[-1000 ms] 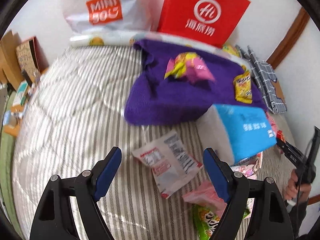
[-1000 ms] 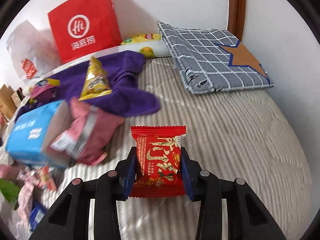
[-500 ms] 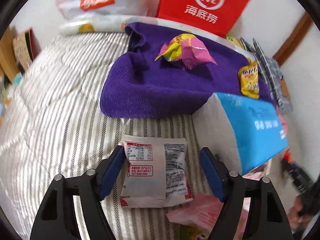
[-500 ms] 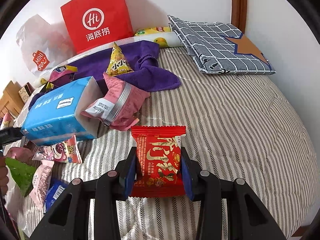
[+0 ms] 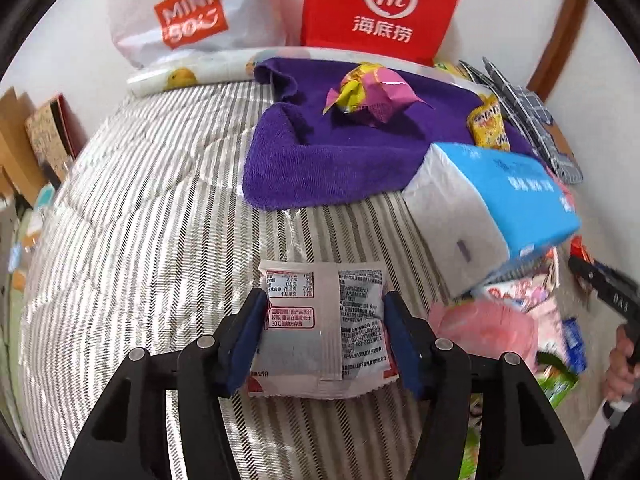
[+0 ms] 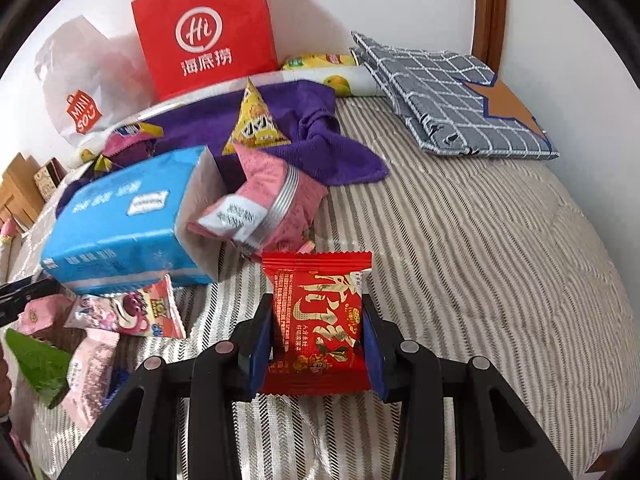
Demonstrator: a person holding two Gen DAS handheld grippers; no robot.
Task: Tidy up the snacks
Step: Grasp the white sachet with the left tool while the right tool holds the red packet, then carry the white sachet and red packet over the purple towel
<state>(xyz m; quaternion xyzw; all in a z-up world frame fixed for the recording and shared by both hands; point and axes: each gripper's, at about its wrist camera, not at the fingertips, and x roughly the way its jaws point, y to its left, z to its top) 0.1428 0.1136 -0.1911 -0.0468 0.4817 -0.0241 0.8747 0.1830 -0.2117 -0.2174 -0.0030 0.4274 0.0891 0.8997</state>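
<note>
A white snack packet (image 5: pixel 320 320) lies printed-back up on the striped bed cover (image 5: pixel 140 220). My left gripper (image 5: pixel 324 300) is closing around it, and its blue pads (image 5: pixel 248 328) touch both side edges. In the right wrist view, my right gripper (image 6: pixel 316 308) is shut on a red snack packet (image 6: pixel 320 280), held upright above the bed. The right gripper's black tip and the hand holding it show at the right edge of the left wrist view. Several loose snack packets (image 6: pixel 124 312) lie below a blue tissue pack (image 6: pixel 120 220).
A purple towel (image 5: pixel 340 160) carries a pink-yellow packet (image 5: pixel 372 92) and a yellow triangular packet (image 6: pixel 254 120). A red paper bag (image 5: pixel 380 4) and a white shopping bag (image 5: pixel 188 12) stand against the wall. A grey checked cushion (image 6: pixel 452 92) lies at the far right.
My left gripper came down over the white packet and its jaws narrowed from wide open until the pads met its edges. The right gripper drifted sideways with the red packet still gripped.
</note>
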